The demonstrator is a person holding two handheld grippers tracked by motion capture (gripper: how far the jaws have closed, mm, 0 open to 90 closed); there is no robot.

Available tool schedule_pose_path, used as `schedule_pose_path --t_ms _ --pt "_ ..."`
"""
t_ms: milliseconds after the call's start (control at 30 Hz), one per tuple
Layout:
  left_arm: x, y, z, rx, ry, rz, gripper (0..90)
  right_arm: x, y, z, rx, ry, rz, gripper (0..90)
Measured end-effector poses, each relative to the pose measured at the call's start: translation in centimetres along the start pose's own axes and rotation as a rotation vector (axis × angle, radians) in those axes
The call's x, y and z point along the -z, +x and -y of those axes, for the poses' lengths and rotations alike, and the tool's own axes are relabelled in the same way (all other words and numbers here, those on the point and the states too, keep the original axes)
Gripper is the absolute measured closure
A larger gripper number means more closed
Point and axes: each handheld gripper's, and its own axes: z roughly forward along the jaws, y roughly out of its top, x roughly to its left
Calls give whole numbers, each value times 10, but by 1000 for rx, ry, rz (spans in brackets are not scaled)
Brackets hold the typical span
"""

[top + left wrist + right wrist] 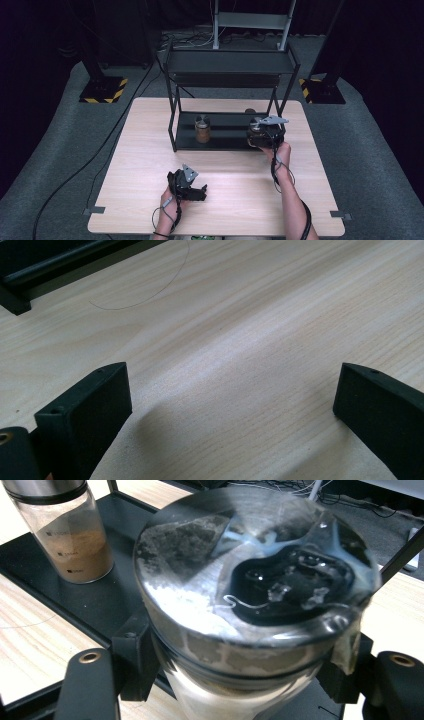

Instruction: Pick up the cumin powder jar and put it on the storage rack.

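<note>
The left hand [172, 202] comes in over the table's near edge, left of its middle, and holds the left gripper [200, 192] low over the wood, its jaws level, wide apart and empty. The right forearm [292, 200] stretches from the near edge toward the far right part of the table, where the right gripper [264, 135] has its jaws clamped on a jar [250, 605] from both sides.

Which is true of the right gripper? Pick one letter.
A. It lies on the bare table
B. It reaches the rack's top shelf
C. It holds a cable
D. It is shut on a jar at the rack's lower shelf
D: the right gripper clamps a shiny-lidded jar over the rack's lower shelf.
</note>
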Motion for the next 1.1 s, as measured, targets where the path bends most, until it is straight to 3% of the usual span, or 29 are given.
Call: schedule_pose_path --t_ms 1100 --pt "0 0 0 2 1 2 20 -24 -5 -2 -19 27 -10 301"
